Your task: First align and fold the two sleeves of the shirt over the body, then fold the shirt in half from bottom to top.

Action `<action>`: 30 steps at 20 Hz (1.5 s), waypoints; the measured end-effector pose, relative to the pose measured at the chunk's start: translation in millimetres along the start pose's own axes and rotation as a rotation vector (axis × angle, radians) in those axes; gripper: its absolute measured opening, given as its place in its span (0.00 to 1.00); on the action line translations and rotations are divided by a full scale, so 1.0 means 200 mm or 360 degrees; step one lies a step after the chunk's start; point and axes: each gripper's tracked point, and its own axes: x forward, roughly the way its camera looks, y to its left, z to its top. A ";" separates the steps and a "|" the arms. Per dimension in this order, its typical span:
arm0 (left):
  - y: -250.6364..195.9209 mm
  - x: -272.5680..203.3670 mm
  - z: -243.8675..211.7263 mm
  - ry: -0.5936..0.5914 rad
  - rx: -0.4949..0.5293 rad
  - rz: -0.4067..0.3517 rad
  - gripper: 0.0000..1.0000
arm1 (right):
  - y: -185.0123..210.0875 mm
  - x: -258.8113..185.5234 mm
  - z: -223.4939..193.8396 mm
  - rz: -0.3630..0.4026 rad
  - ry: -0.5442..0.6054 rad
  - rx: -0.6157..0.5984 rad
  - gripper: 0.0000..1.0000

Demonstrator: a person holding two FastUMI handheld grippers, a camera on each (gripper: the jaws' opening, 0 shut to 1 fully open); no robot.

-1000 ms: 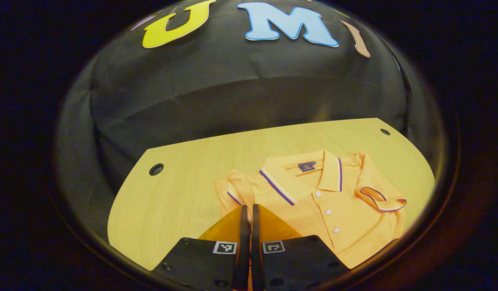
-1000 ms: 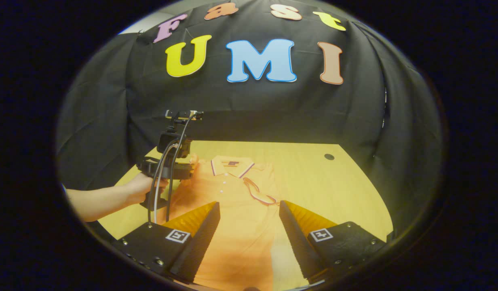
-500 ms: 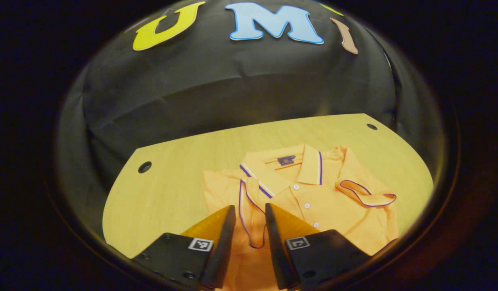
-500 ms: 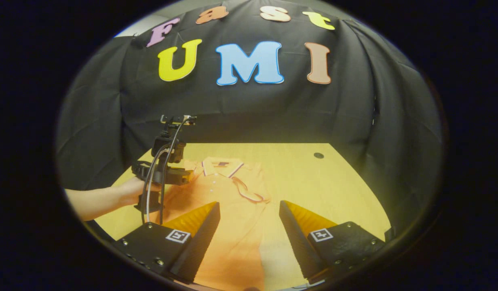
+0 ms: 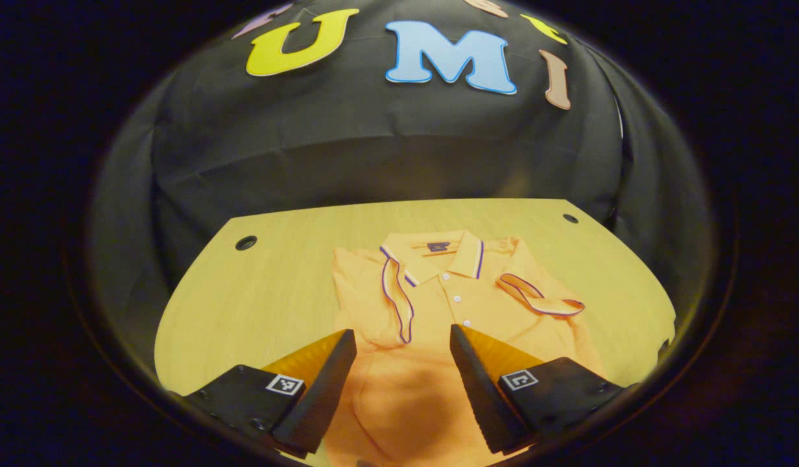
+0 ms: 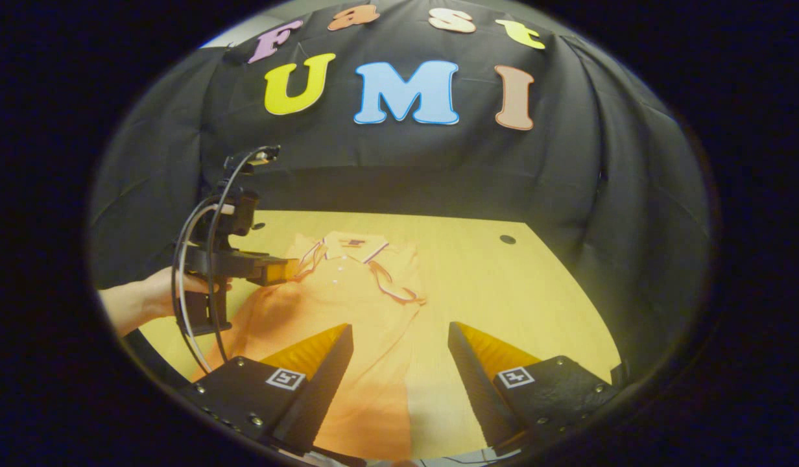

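An orange polo shirt (image 5: pixel 477 311) lies face up on the wooden table (image 5: pixel 263 292), collar (image 5: pixel 448 250) at the far end. Both trimmed sleeves rest folded onto the body: the left sleeve (image 5: pixel 396 305) beside the placket and the right sleeve (image 5: pixel 539 299) across the chest. My left gripper (image 5: pixel 399 334) hovers open above the shirt's lower body, nothing between its fingers. In the right gripper view, a hand holds the left gripper (image 6: pixel 286 269) just left of the left sleeve (image 6: pixel 312 258). My right gripper (image 6: pixel 399 327) stands open over the shirt (image 6: pixel 354 311) near its hem.
The table has round cable holes, one at the far left (image 5: pixel 246 242) and one at the far right (image 5: pixel 570 218). Bare wood lies left of the shirt and to its right (image 6: pixel 523 292). The black cloth wall closes off the table's far side.
My left gripper, shut on the left sleeve a second ago, has opened, let it drop onto the body, and drawn back. The right gripper has barely moved.
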 end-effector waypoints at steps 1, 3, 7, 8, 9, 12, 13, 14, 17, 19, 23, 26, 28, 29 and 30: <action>0.00 -0.06 -0.05 0.0001 0.0012 -0.0001 0.97 | 0.01 -0.01 -0.05 0.0011 0.0025 0.0010 0.91; 0.00 -0.17 -0.15 0.0013 0.0015 -0.0008 0.97 | 0.03 -0.02 -0.14 0.0037 0.0067 0.0039 0.92; 0.00 -0.37 -0.35 0.0065 -0.0015 -0.0018 0.98 | 0.05 -0.05 -0.31 0.0060 0.0137 0.0052 0.92; 0.00 -0.42 -0.39 0.0072 -0.0019 -0.0015 0.97 | 0.05 -0.06 -0.35 0.0056 0.0152 0.0046 0.92; 0.01 -0.47 -0.44 0.0081 -0.0024 -0.0010 0.97 | 0.05 -0.07 -0.39 0.0058 0.0169 0.0041 0.92; 0.04 -0.61 -0.58 0.0127 -0.0087 0.0001 0.97 | 0.05 -0.07 -0.49 0.0061 0.0222 0.0030 0.92; 0.06 -0.66 -0.62 0.0137 -0.0101 0.0010 0.97 | 0.05 -0.07 -0.52 0.0065 0.0235 0.0025 0.92; 0.08 -0.70 -0.66 0.0147 -0.0101 0.0015 0.97 | 0.05 -0.07 -0.55 0.0069 0.0251 0.0022 0.93; 0.11 -0.83 -0.78 0.0156 -0.0055 -0.0006 0.97 | 0.05 -0.08 -0.60 0.0070 0.0277 0.0028 0.92; 0.13 -0.91 -0.88 0.0178 -0.0023 -0.0038 0.95 | 0.05 -0.08 -0.65 0.0060 0.0298 0.0029 0.92; 0.15 -1.03 -1.01 0.0198 -0.0009 -0.0033 0.96 | 0.04 -0.10 -0.71 0.0047 0.0332 0.0093 0.92; 0.12 -1.08 -1.09 0.0216 -0.0063 -0.0060 0.96 | 0.06 -0.11 -0.75 0.0045 0.0362 0.0085 0.92; 0.13 -1.10 -1.12 0.0222 -0.0083 -0.0054 0.96 | 0.07 -0.11 -0.78 0.0043 0.0369 0.0073 0.92; 0.12 -1.11 -1.14 0.0224 -0.0100 -0.0056 0.96 | 0.08 -0.12 -0.78 0.0043 0.0371 0.0070 0.92; 0.12 -1.11 -1.16 0.0229 -0.0121 -0.0059 0.96 | 0.09 -0.12 -0.79 0.0043 0.0375 0.0067 0.92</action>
